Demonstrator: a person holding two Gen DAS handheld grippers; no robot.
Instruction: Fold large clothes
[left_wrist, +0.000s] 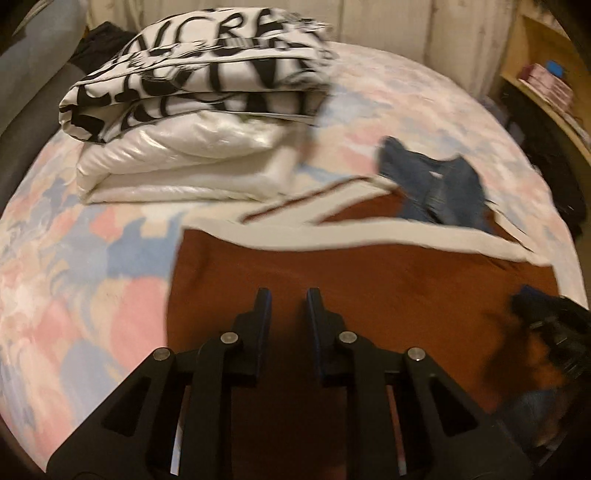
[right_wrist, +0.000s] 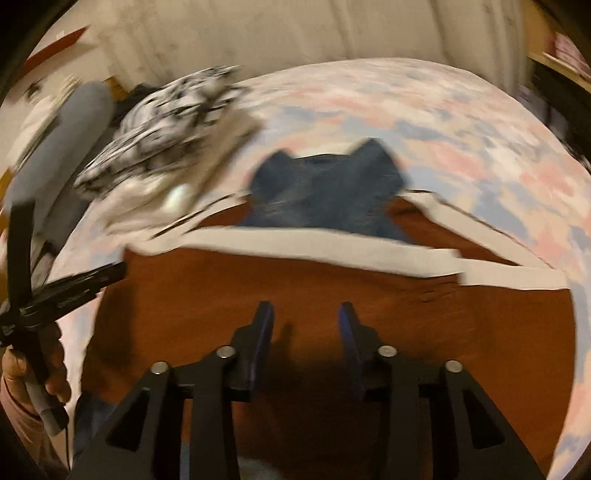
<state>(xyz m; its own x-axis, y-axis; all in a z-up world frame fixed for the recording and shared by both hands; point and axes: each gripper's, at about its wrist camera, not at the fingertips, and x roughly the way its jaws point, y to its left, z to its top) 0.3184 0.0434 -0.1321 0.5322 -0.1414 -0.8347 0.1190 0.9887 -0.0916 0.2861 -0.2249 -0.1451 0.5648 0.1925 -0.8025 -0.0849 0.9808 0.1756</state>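
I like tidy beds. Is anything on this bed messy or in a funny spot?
Yes. A blue denim piece lies crumpled on the far end of the brown garment, which is being folded. The folded stack at the far left looks neat.

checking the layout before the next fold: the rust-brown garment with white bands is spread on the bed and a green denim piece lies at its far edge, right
Not quite: the denim piece is dark blue, not green, as the right wrist view shows. The rest holds: the rust-brown garment with white bands is spread on the bed, denim at its far edge.
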